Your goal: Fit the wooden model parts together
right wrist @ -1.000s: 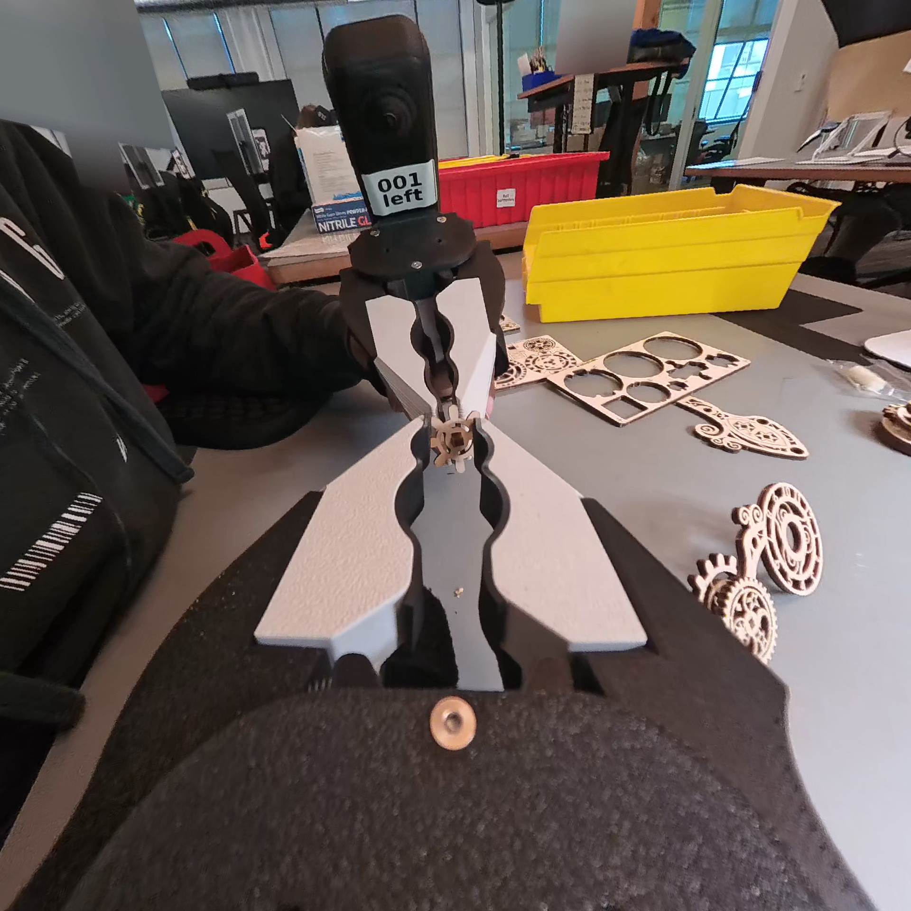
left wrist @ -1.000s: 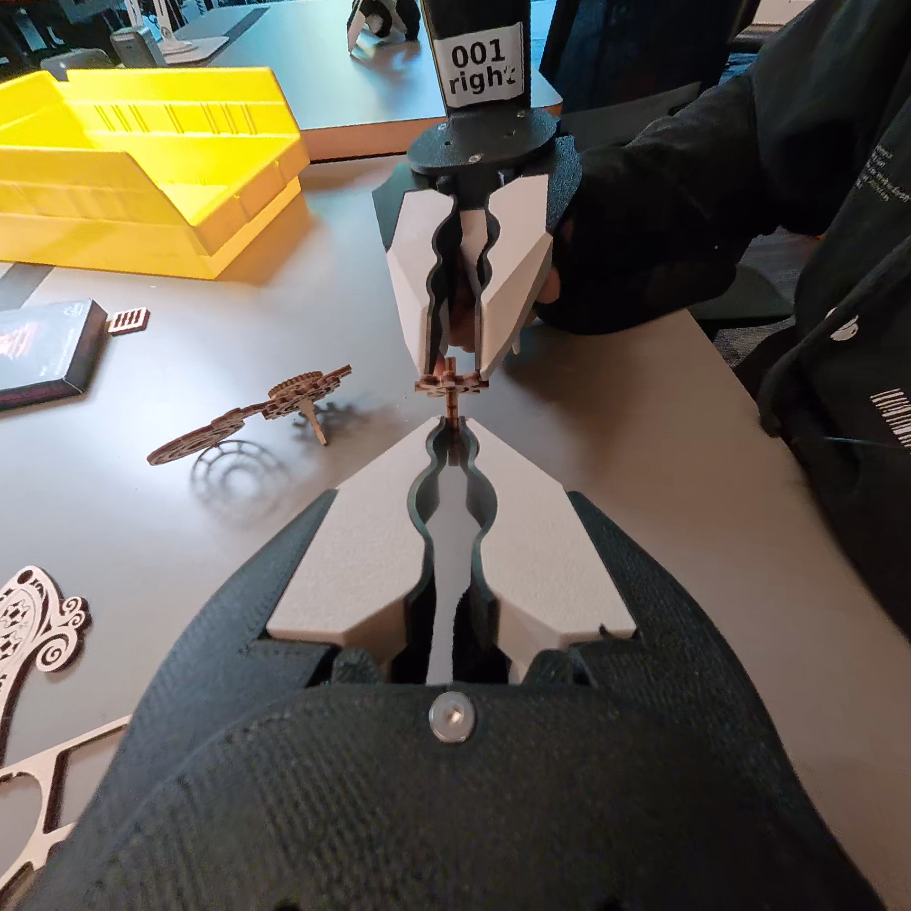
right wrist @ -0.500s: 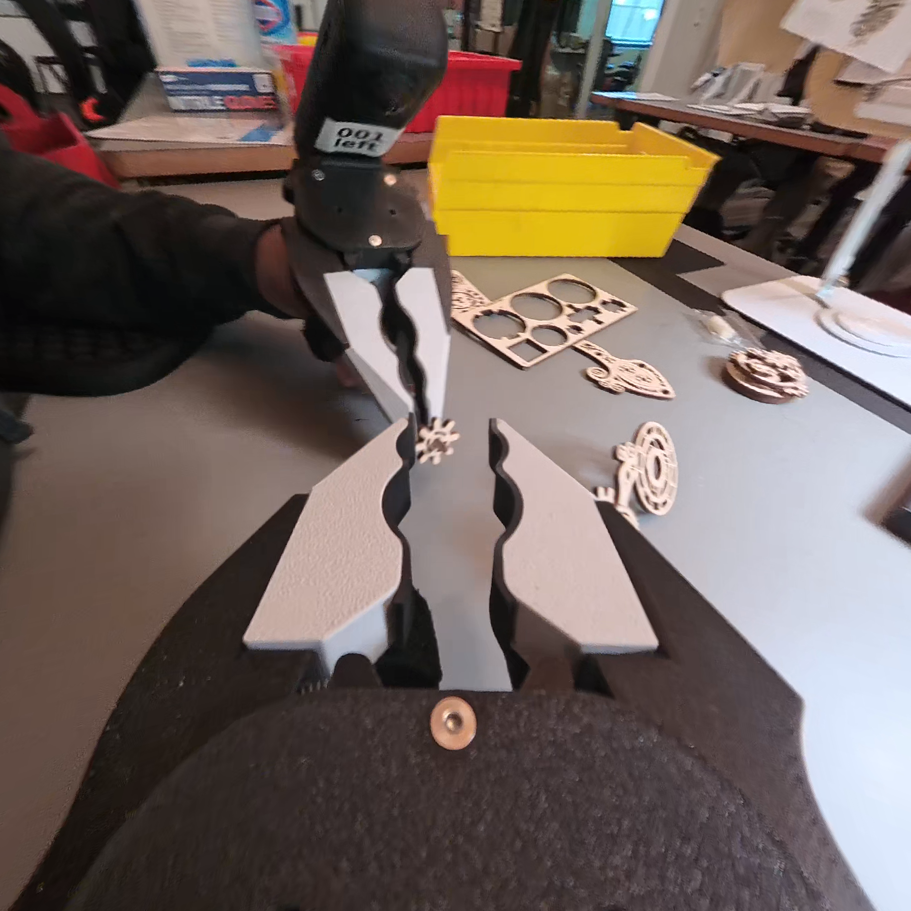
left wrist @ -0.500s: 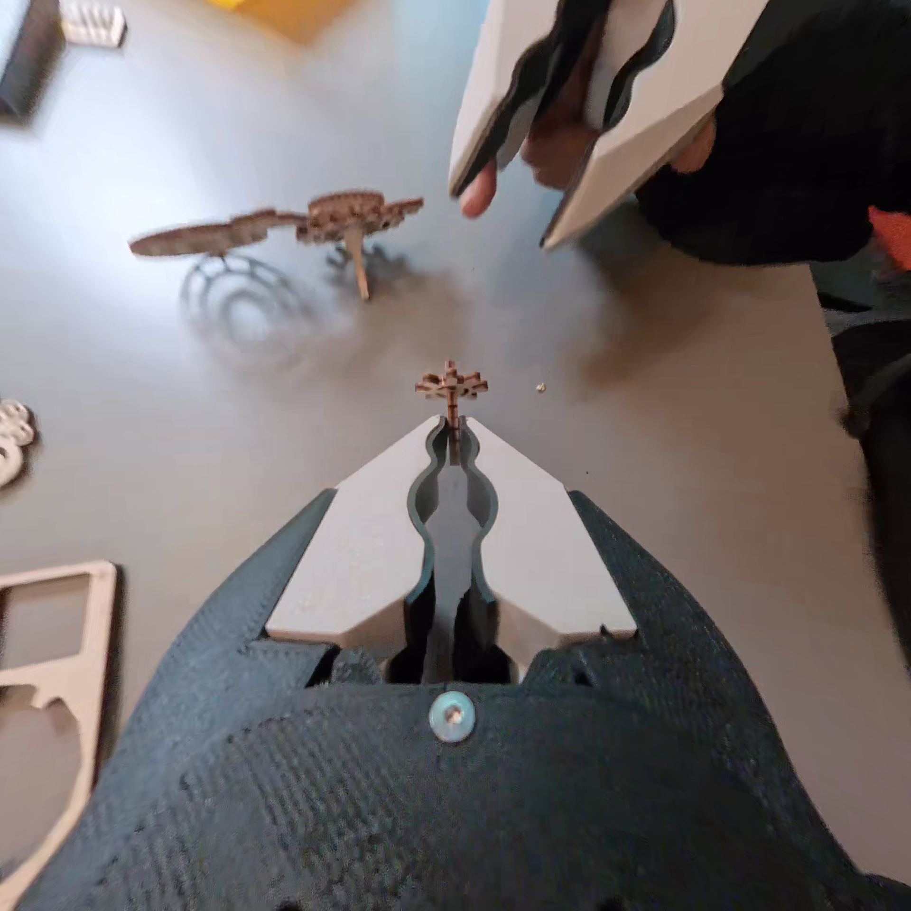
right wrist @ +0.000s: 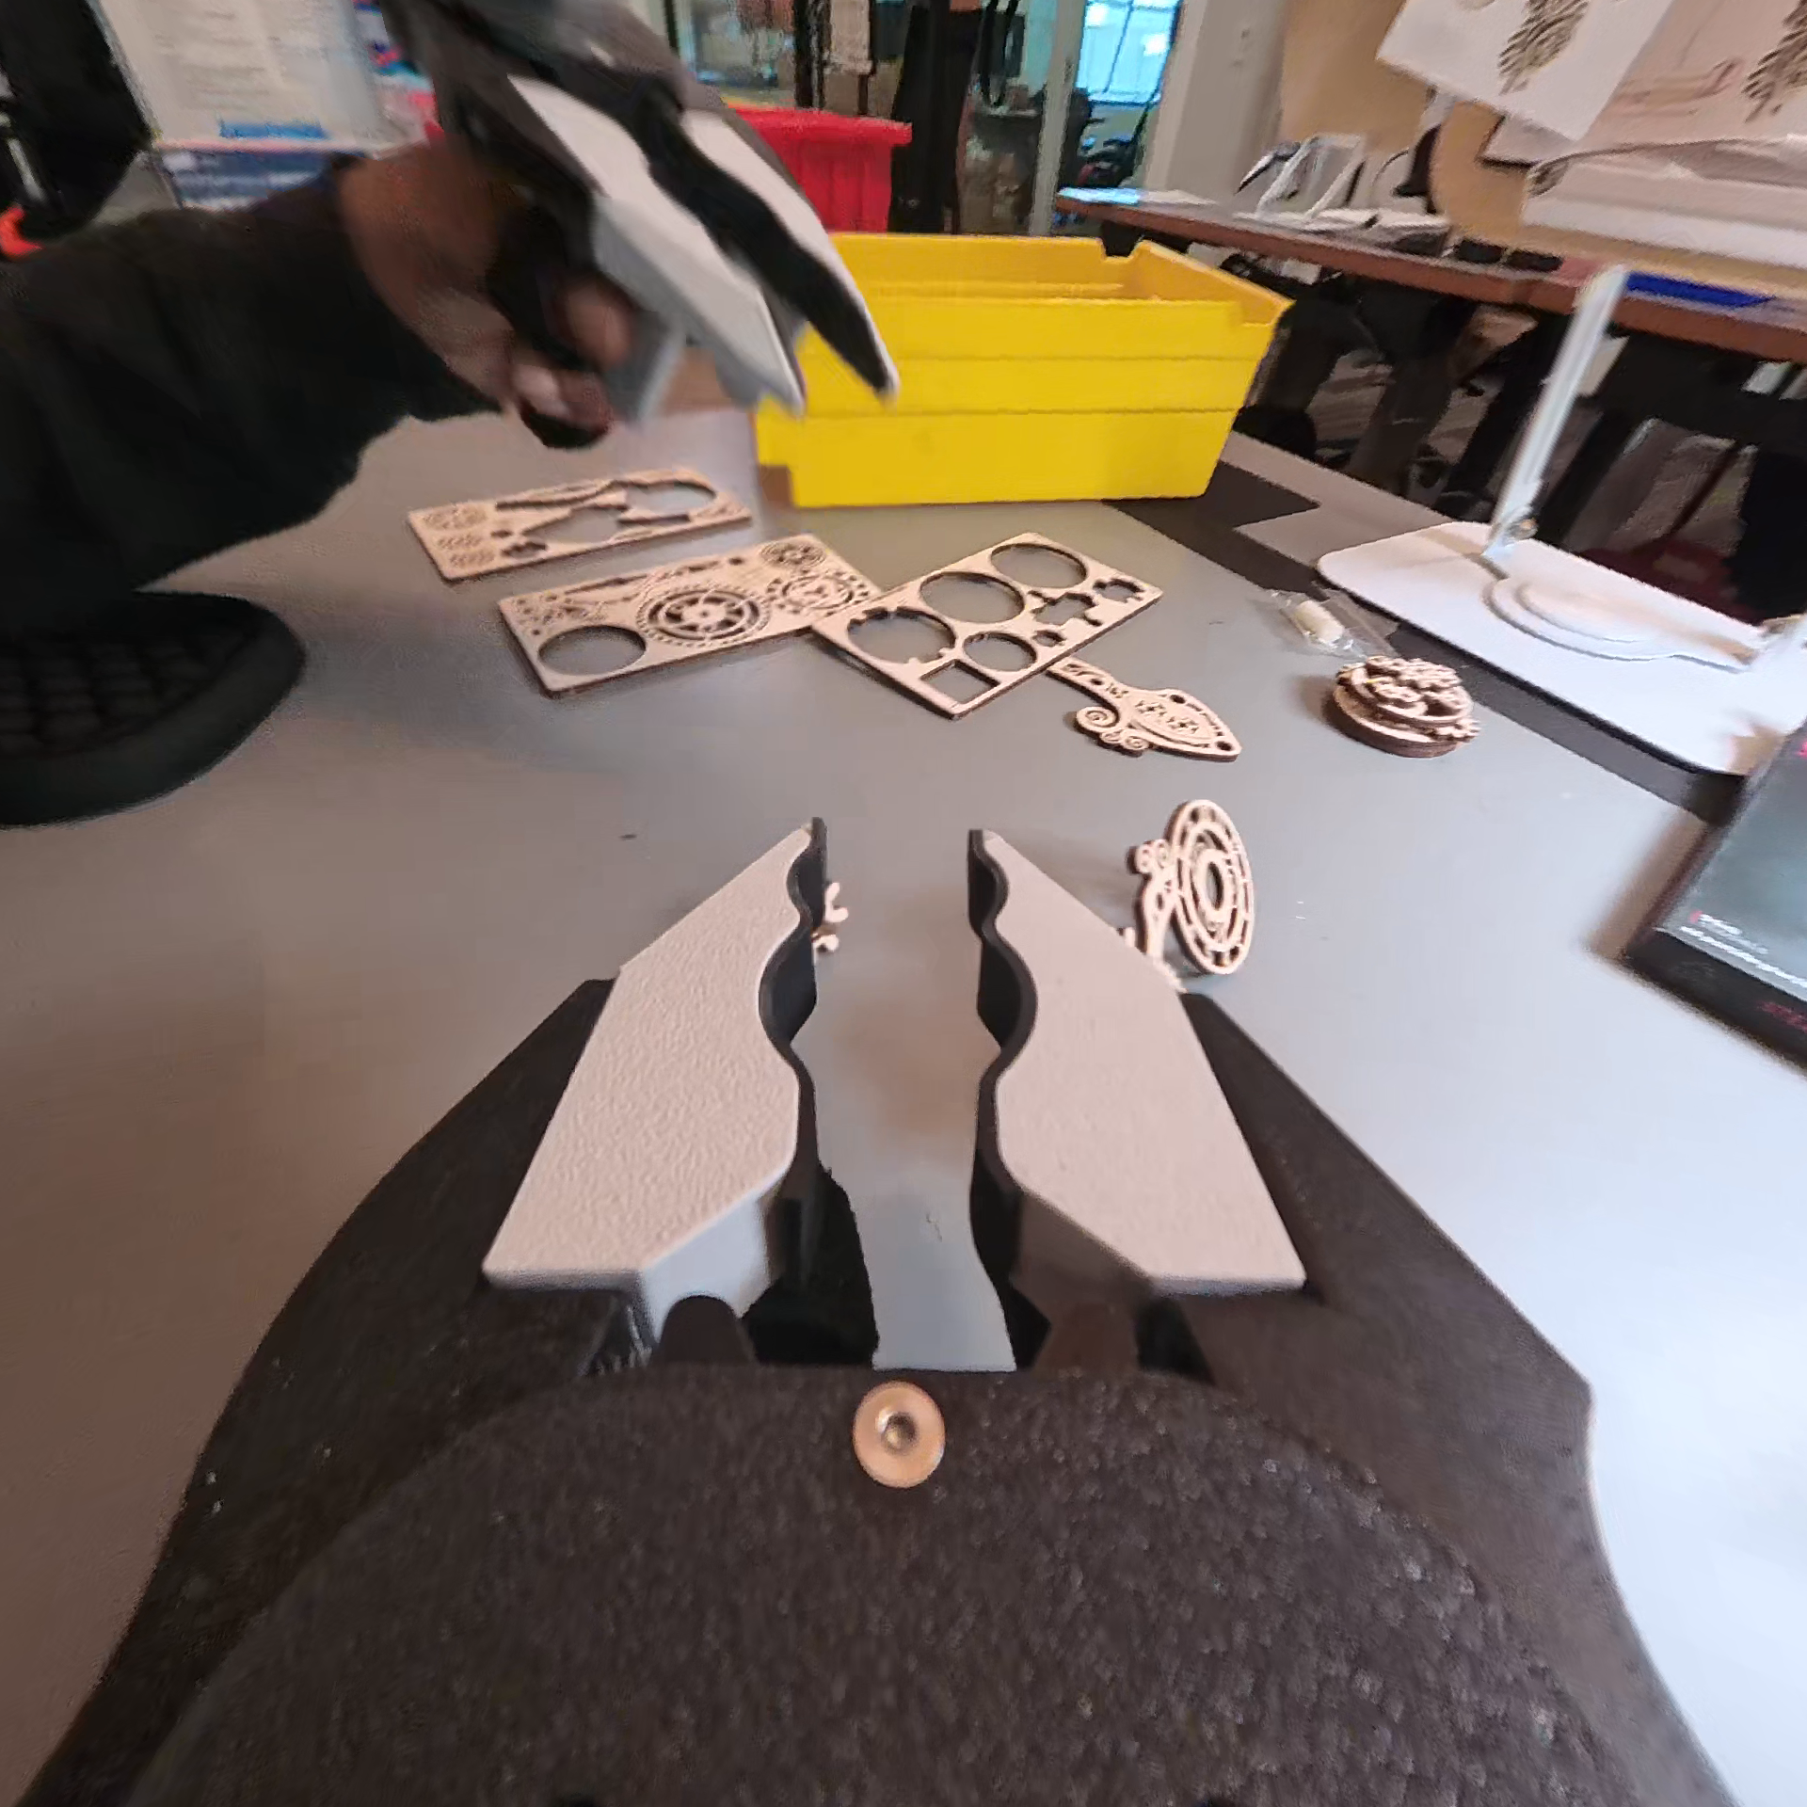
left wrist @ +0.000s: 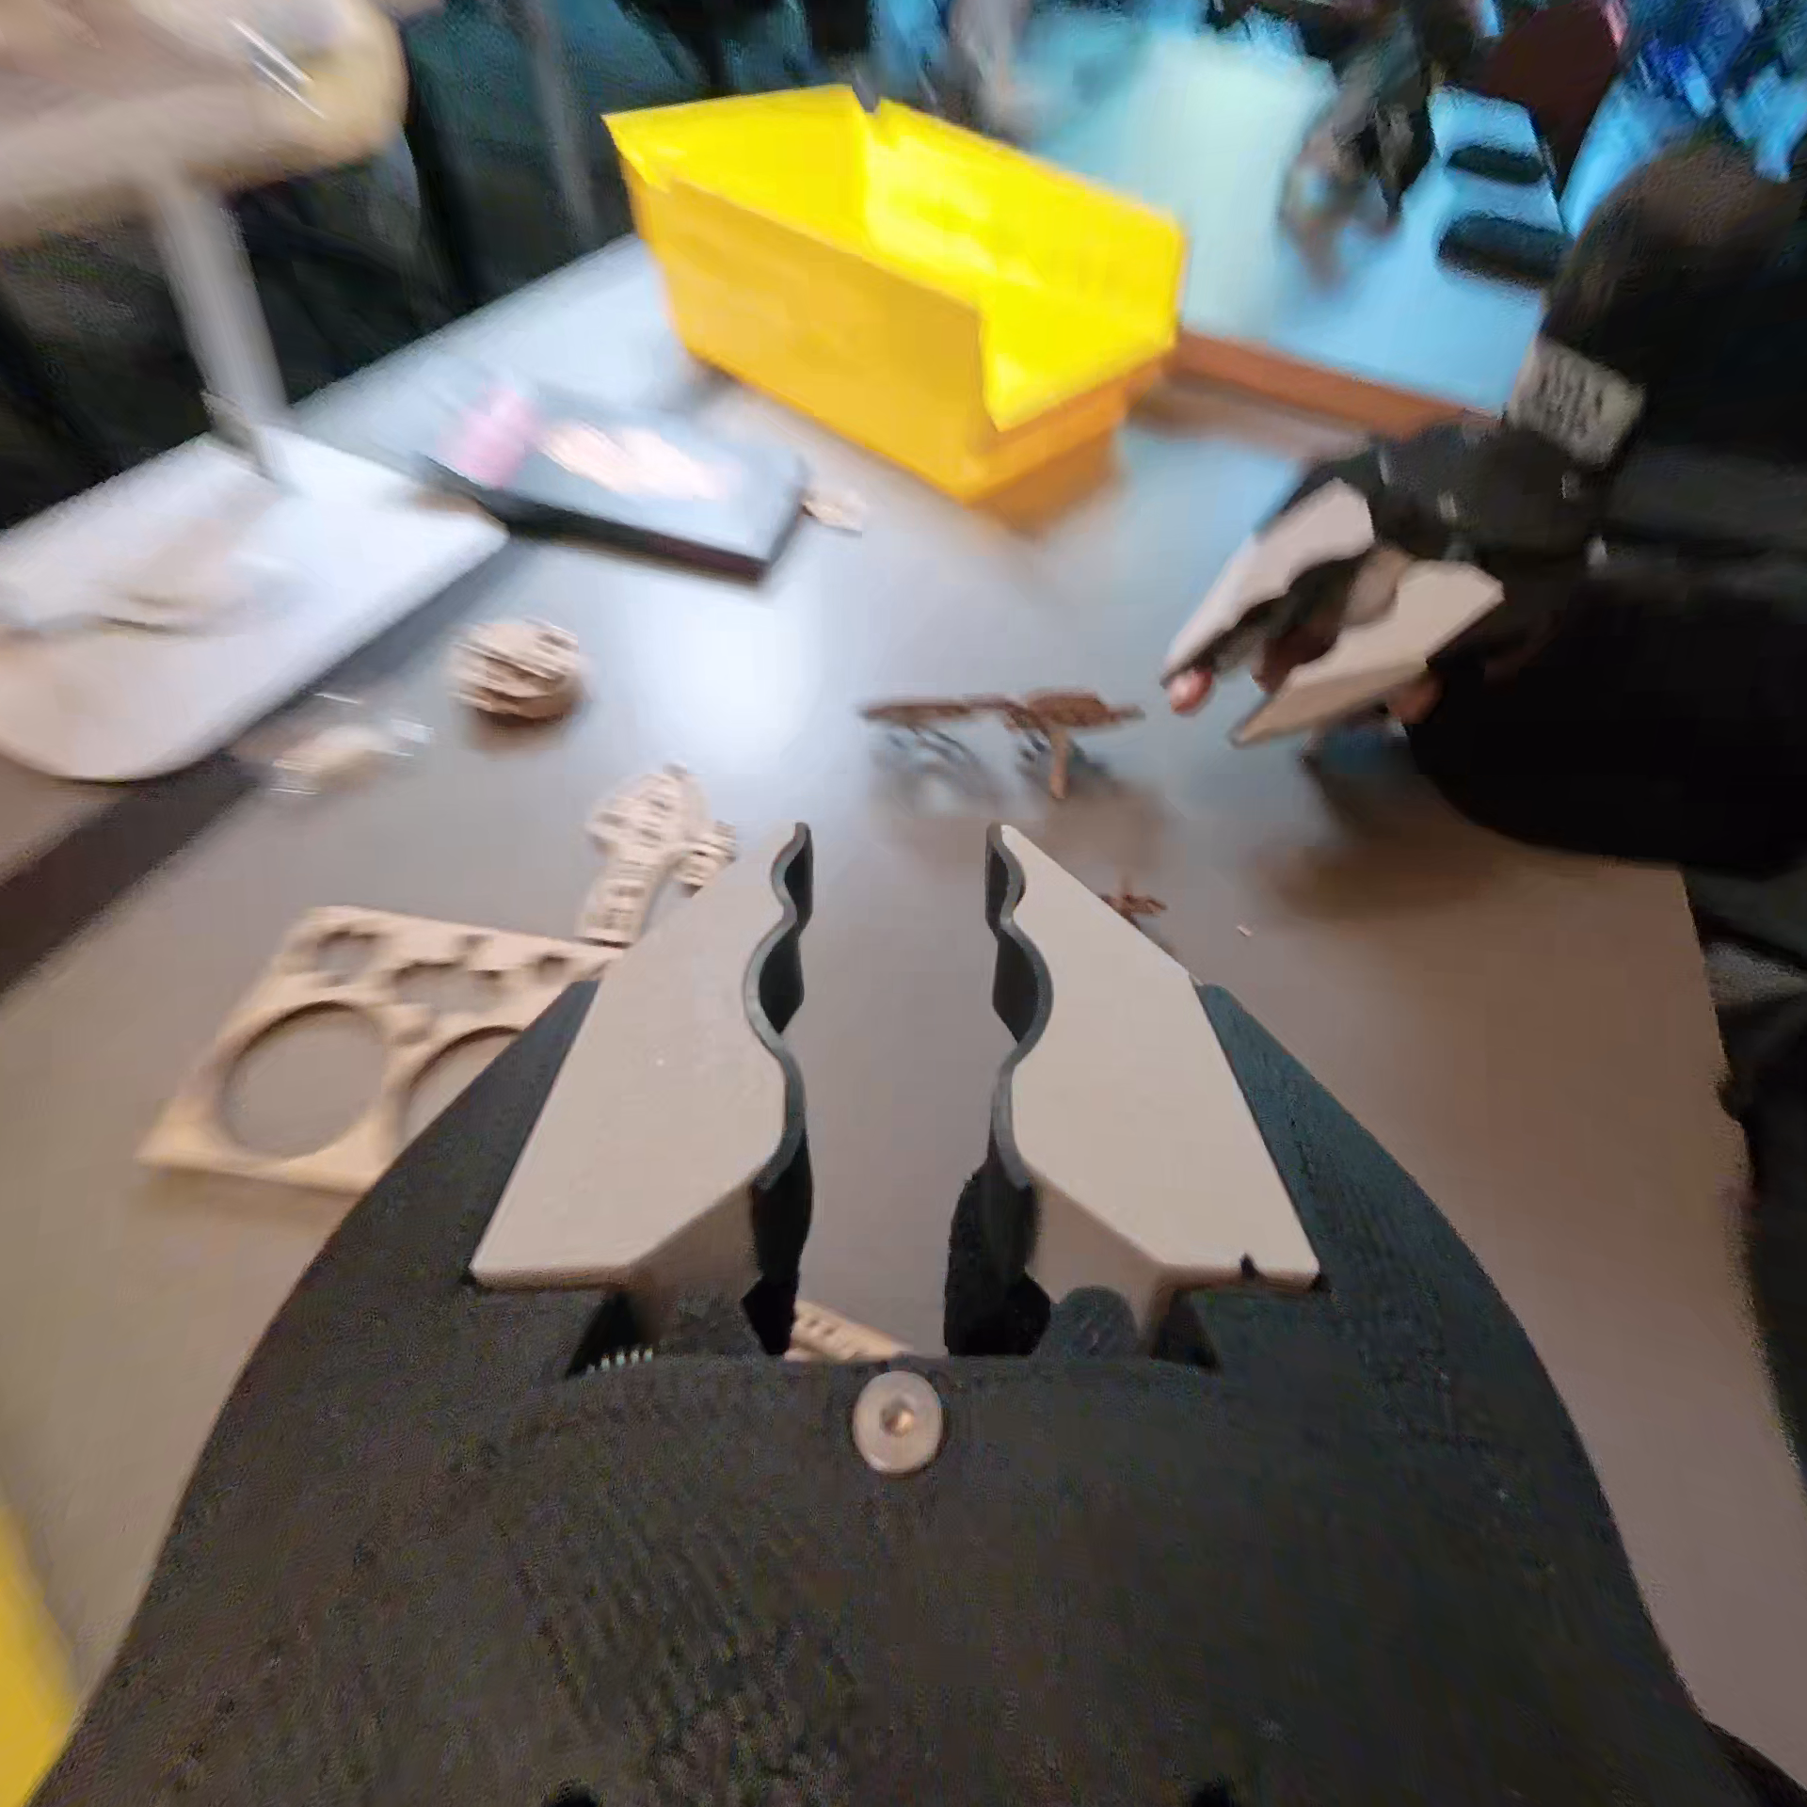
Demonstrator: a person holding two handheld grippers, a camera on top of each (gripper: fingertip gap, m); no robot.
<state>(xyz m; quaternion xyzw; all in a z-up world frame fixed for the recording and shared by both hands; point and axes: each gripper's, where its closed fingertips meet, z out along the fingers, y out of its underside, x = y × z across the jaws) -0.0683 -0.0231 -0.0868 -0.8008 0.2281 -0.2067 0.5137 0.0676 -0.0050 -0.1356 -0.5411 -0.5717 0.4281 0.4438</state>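
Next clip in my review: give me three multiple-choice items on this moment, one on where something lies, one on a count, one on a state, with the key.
1. Where is the small wooden gear in the right wrist view?
A. In the yellow bin
B. On the table by the right gripper's left finger
C. On the white tray

2. How many flat cut-out wooden sheets lie before the yellow bin in the right wrist view?
A. One
B. Three
C. Five

3. How do the left gripper's jaws stand?
A. Apart, holding nothing
B. Shut on the gear
C. Shut on a sheet

Key: 1 B, the gear sits on the grey table beside the finger of the right gripper. 2 B, three sheets lie there. 3 A, bare table shows through the gap.
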